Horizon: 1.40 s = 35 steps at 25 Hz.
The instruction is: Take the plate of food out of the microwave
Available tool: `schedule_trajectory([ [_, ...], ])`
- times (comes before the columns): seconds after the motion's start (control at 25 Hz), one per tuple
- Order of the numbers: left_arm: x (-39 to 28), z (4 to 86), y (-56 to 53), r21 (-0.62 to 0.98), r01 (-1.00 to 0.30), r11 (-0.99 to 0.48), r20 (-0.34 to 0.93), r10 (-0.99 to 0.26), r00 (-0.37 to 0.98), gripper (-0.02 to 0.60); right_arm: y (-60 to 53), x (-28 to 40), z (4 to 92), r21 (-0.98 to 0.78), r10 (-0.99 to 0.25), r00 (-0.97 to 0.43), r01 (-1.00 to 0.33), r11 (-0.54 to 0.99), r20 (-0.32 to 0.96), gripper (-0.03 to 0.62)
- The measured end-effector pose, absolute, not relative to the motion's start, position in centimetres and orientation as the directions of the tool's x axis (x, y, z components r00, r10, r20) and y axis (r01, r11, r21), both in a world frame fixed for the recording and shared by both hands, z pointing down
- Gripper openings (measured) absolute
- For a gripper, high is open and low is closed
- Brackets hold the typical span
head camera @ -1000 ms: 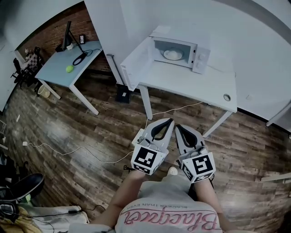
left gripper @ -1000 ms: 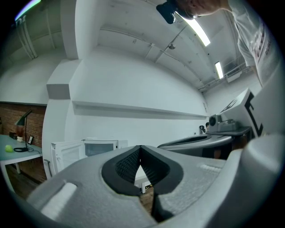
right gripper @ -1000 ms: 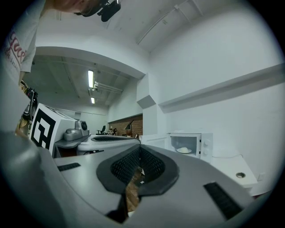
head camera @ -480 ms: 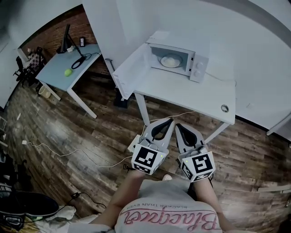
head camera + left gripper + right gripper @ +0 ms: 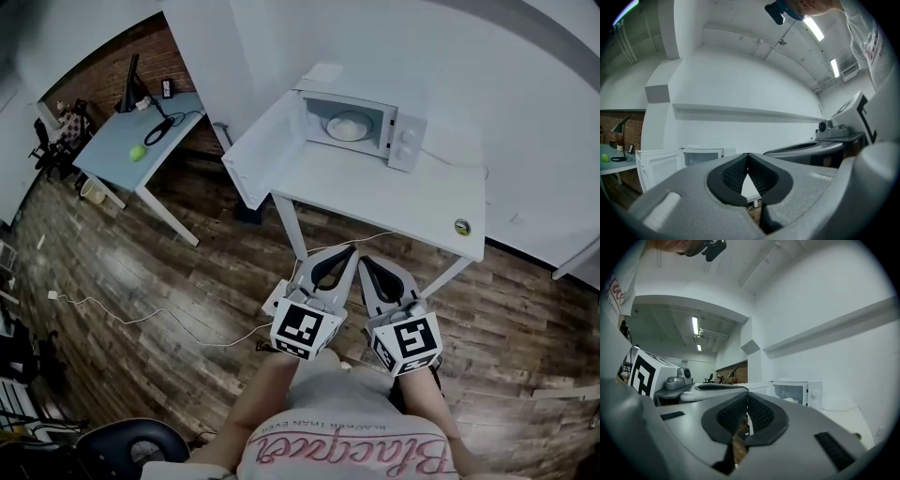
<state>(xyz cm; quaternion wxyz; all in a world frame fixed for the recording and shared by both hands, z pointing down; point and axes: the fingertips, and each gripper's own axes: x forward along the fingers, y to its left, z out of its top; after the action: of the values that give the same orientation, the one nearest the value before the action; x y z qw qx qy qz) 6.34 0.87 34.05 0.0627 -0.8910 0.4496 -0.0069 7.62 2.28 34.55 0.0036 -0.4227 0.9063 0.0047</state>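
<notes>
Counter [image 5: 375, 192] drifting closer as I'm walking up | left tongs [image 5: 352, 248] and right tongs [image 5: 365, 261] both pinched together, empty, carried low for approach | plate [image 5: 348, 127] sitting inside open microwave [image 5: 410, 141], well ahead

You hold both grippers side by side at lower centre of the frame, just ahead of your torso, tips nearly touching and aimed up-frame. The left gripper [image 5: 348, 252] has its fingers [image 5: 731, 174] closed together, empty; the right gripper [image 5: 367, 263] matches it. Your forearms [image 5: 255, 398] are drawn in close.
</notes>
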Motion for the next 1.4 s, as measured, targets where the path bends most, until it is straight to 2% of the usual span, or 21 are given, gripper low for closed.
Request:
schedule_trajectory([
  [1.4, 4.5, 35.5, -7.2, -0.084, -0.798, -0.597, -0.028, -0.799, 0.600, 0.005, -5.2, 6.2, 36.4, -0.022, -0.781, -0.625, -0.781, 0.624, 0.025, 0.012],
])
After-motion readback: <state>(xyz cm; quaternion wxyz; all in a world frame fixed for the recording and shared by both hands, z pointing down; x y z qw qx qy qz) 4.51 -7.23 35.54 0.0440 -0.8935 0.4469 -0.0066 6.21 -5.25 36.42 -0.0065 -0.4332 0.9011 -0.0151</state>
